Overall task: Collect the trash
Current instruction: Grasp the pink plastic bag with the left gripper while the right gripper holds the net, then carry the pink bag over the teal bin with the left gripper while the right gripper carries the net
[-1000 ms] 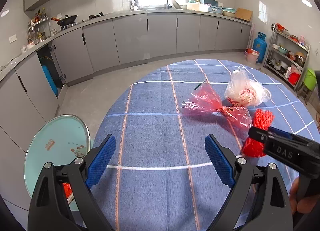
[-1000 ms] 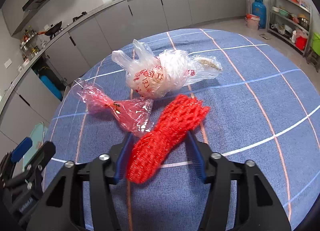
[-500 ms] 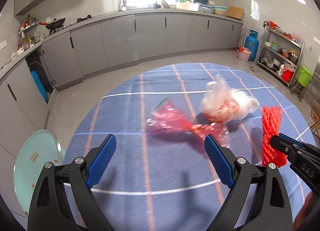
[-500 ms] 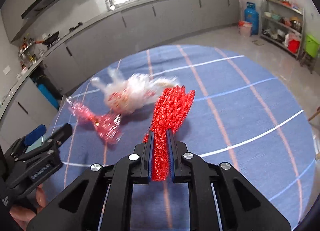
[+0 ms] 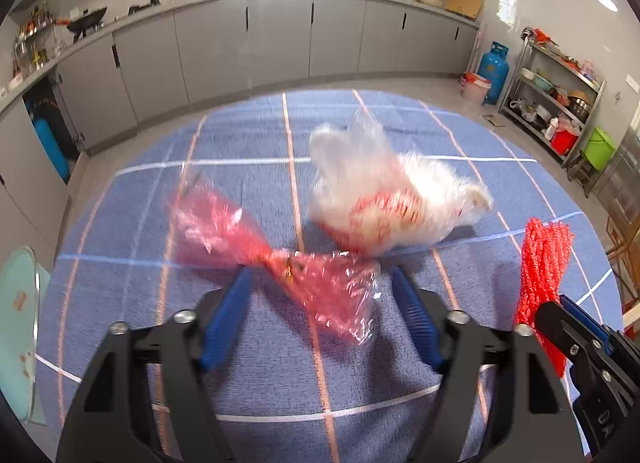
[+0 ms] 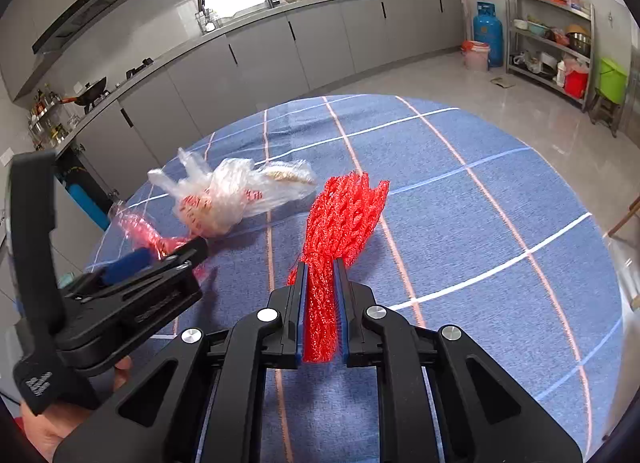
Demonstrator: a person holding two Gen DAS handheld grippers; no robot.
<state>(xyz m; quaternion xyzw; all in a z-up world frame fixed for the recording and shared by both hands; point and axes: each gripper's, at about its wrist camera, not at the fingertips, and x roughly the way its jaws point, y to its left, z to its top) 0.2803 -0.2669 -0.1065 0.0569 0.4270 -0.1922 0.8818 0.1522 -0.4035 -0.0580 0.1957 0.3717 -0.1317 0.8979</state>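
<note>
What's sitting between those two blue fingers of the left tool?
The pink plastic bag, crumpled on the blue tablecloth, lies between the left gripper's fingers; left wrist view.

A second ago the right gripper (image 6: 322,305) stood open around the red mesh net bag (image 6: 340,231) lying on the bench; now its jaws are clamped on it and it is lifted. The left gripper (image 5: 320,303) has moved over to the crinkled red cellophane wrapper (image 5: 276,251), its jaws just closing around it without pressing yet.
</note>
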